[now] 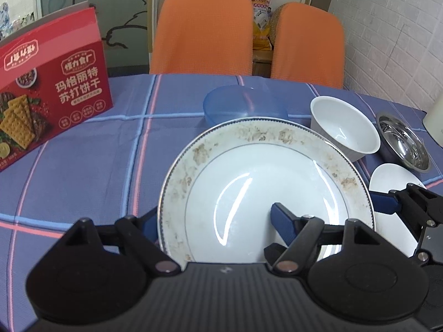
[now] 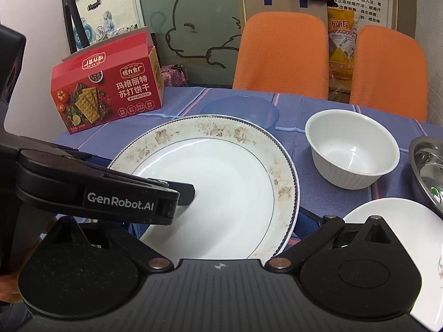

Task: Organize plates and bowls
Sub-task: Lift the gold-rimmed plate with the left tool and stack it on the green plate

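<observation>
Left gripper [image 1: 213,221]: jaws spread wide across the near rim of the floral-rimmed plate [image 1: 260,182]. One blue finger pad [image 1: 282,221] lies over the plate's white well; the other finger sits outside and below the rim on the left. The jaws do not press together, and whether they bear on the plate cannot be told.

Right gripper [image 2: 304,221]: in the right wrist view its fingers are mostly hidden behind the plate's right rim, so its state cannot be told. In the left wrist view its blue fingertip [image 1: 384,200] sits just beside the plate's right edge, over a plain white plate [image 1: 393,177].

The floral-rimmed plate is tilted slightly, its brown-patterned border toward the far side, above a blue plaid tablecloth [image 1: 83,171]. Just behind it is a translucent blue bowl [image 1: 238,102], partly hidden by the rim. To the right stands a white ribbed bowl [image 2: 351,152], upright and empty, apart from the plate. Farther right is a stainless steel bowl [image 1: 404,144], near the white bowl. The plain white plate lies in front of the steel bowl.

At the far left stands a red cracker box [image 2: 108,88], flap open. Two orange chairs [image 1: 203,30] stand behind the table.
</observation>
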The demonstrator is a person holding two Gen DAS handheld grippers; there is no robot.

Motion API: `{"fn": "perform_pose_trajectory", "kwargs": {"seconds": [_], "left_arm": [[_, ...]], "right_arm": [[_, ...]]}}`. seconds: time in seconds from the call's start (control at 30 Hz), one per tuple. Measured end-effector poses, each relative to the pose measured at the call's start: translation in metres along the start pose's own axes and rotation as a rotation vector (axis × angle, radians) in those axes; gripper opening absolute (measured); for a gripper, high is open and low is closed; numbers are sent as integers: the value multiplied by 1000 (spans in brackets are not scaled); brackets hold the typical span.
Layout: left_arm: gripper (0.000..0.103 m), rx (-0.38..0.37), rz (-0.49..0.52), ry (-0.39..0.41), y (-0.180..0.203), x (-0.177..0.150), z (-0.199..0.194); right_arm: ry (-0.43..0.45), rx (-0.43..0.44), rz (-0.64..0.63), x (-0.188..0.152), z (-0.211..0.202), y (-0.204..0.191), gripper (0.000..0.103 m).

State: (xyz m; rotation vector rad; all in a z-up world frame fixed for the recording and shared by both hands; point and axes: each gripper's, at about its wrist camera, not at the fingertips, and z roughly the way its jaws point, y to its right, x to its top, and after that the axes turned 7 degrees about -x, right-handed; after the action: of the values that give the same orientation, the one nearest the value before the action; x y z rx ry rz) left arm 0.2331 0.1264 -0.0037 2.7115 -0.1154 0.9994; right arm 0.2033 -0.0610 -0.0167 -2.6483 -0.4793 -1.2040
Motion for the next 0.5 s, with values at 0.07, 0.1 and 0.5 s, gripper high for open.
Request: {"fn": "perform_pose_trajectory", "kwargs": {"seconds": [0.07,0.1,0.5], "left_arm": [[74,5,8,6,2,0,-2],[74,5,8,6,2,0,-3],[74,-26,5,51,17,-28,-52]], "right_arm": [[4,0,-2,0,-2,0,91],[5,3,2,-1,-2,0,91],[18,-9,10,-20,-44,-13,91]]}}
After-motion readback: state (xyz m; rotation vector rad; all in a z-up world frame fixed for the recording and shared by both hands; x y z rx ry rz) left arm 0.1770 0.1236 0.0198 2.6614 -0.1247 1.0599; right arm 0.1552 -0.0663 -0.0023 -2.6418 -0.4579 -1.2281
